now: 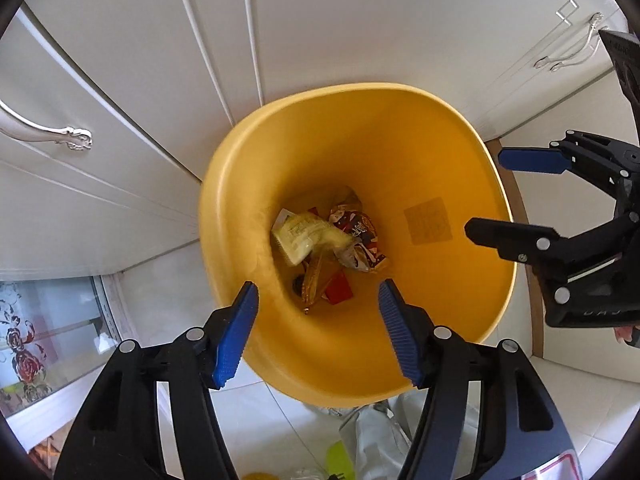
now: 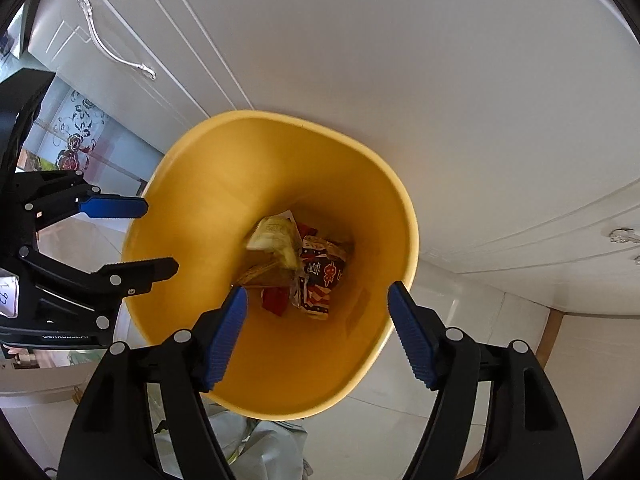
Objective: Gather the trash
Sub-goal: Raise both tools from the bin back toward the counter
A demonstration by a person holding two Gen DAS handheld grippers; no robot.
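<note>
A yellow bin (image 1: 420, 128) stands on the floor against white cabinets; it also shows in the right wrist view (image 2: 208, 168). Several wrappers lie at its bottom: a pale yellow packet (image 1: 298, 236), a red-and-blue printed wrapper (image 1: 360, 236) and a red piece (image 1: 339, 290). The same printed wrapper (image 2: 320, 276) and pale packet (image 2: 272, 236) show in the right wrist view. My left gripper (image 1: 318, 330) is open and empty above the bin's near rim. My right gripper (image 2: 318, 334) is open and empty above the bin; it also shows at the right of the left wrist view (image 1: 484, 196).
White cabinet doors (image 1: 132, 60) with silver handles (image 1: 76, 138) stand behind the bin. A crumpled white bag (image 1: 376, 436) and a green scrap (image 1: 340, 460) lie on the tiled floor in front of the bin. A glass door with a flower pattern (image 1: 28, 352) is at the left.
</note>
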